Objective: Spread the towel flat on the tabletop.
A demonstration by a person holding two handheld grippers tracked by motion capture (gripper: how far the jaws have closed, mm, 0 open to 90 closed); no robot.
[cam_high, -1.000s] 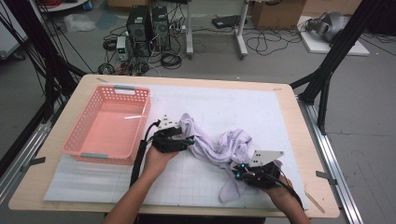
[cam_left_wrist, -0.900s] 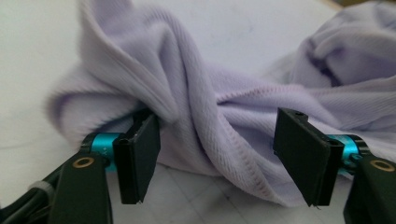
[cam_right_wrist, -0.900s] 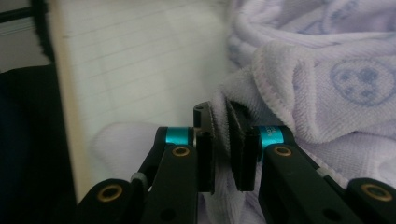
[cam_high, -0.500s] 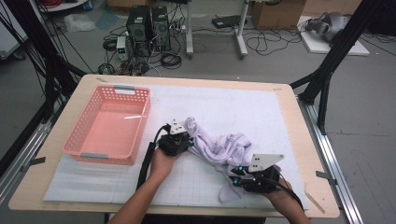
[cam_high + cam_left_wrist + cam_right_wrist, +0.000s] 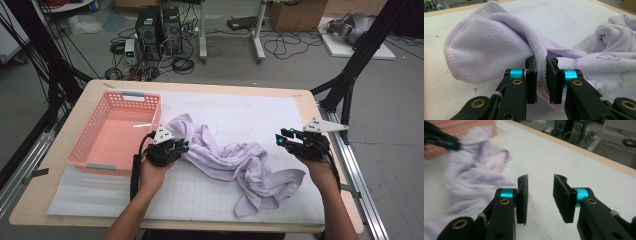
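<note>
2 grippers work a lilac towel (image 5: 235, 162) on the white mat (image 5: 240, 112) of the table (image 5: 75, 107). From the high view, the towel lies crumpled in a long band running from upper left, beside the pink basket (image 5: 116, 131), down to lower right, where a corner with a small label points toward the table's near edge. The left gripper (image 5: 181, 146) sits at the band's upper-left end, touching the cloth. The right gripper (image 5: 281, 140) hangs off the towel's right side, apart from it, jaws pointing left toward the cloth; the free lower-right end is the part nearest to it, so that hand looks better placed to take it.

In the left gripper view, the left gripper (image 5: 541, 72) has just been closing and now pinches a fold of the towel (image 5: 489, 47) between its 2 black pads, the hemmed edge curling away to the left and the rest of the cloth trailing off to the right.

In the right gripper view, the right gripper (image 5: 540, 195) has just been opening; its jaws stand apart with nothing between them, only bare mat (image 5: 554, 157) beyond. The towel (image 5: 471, 180) lies blurred to the left of the jaws, with the left gripper (image 5: 449, 143) and the basket (image 5: 461, 126) at the far upper left
</note>
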